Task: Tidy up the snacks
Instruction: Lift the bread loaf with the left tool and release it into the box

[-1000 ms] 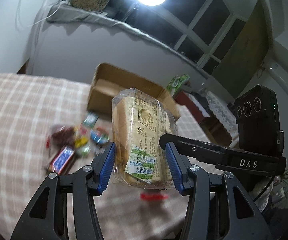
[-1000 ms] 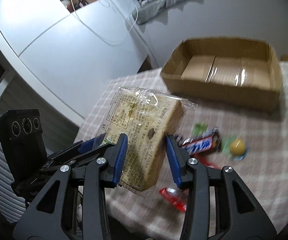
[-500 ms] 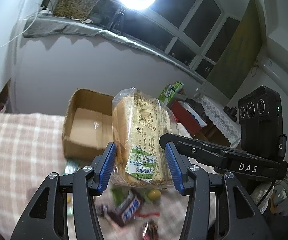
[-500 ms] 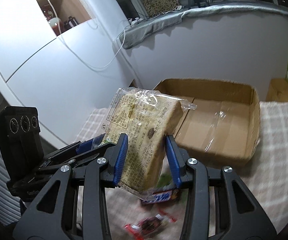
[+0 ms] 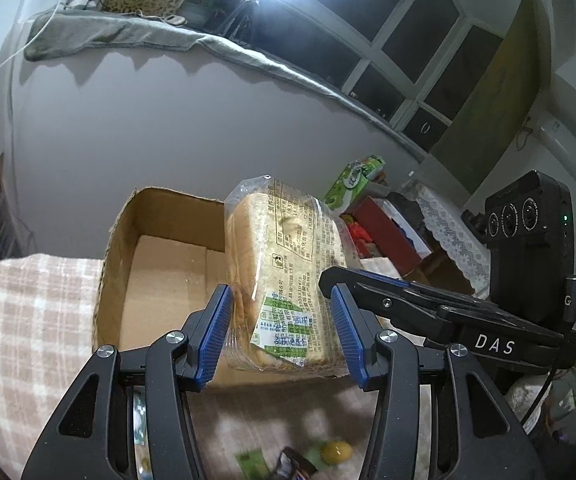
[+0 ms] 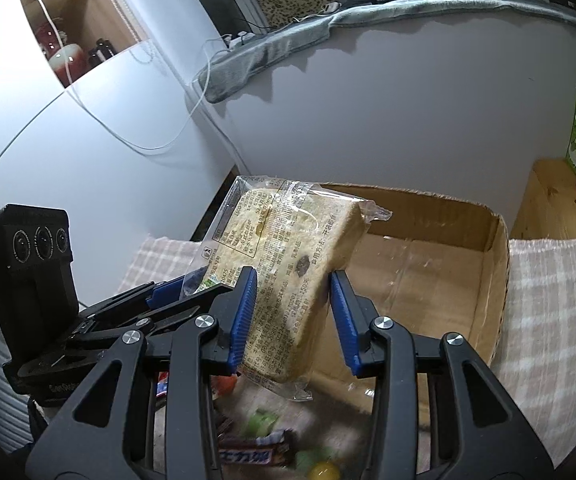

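Both hand-held grippers, left and right, pinch the bagged bread loaf; I should lower it level into the cardboard box before releasing.

Each wrist view looks forward and down along its own fingers, close on the bread. Both share the box beyond and each other's gripper.

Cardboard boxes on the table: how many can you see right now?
1. The open cardboard box sits on the checked tablecloth, directly behind the bagged bread held by both grippers. Others may be out of view.
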Tool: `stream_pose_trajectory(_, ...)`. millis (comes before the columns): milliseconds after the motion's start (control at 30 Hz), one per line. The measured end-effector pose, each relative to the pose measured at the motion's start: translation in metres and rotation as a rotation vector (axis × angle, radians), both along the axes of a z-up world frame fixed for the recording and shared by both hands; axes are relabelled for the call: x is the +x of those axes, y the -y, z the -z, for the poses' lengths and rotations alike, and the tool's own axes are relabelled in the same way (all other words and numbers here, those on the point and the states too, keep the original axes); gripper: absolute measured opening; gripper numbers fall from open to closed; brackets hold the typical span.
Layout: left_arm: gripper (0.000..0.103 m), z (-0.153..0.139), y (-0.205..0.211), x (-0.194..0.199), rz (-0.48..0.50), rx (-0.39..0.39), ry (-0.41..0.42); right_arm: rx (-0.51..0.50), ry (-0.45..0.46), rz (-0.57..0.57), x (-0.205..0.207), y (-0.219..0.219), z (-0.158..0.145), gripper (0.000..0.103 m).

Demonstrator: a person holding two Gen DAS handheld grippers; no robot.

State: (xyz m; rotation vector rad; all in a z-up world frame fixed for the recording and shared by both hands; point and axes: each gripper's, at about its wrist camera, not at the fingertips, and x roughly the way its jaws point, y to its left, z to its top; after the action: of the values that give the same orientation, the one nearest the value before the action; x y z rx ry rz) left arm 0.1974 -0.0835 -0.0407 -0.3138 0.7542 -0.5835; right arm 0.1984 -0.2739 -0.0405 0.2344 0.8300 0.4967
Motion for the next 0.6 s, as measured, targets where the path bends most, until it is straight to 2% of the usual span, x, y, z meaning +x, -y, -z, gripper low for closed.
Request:
stream_pose_trajectory(133, 0.049, 0.006, 0.004, 0.006, -0.009, 0.028, -0.008, -0.022, -0.013, -0.002, 0.012, 0.001, 0.009, 0.04)
stream_pose_trajectory(233, 0.049, 0.014, 0.006, 0.01, -0.038, 0.081, -0.024, -0.047, -0.031, 0.005, 0.021, 0.0, 0.017, 0.04)
stream_pose_trajectory(400, 0.049, 0.017, -0.001, 0.007, -0.054, 0.085, -0.034, -0.045, -0.042, 0.033, 0.022, 0.007, 0.024, 0.04)
stream_pose_trajectory(600, 0.049, 0.006, -0.01, -0.005, -0.066, 0.077, -0.011, -0.051, -0.021, 0.036, 0.009, 0.012, 0.016, 0.04)
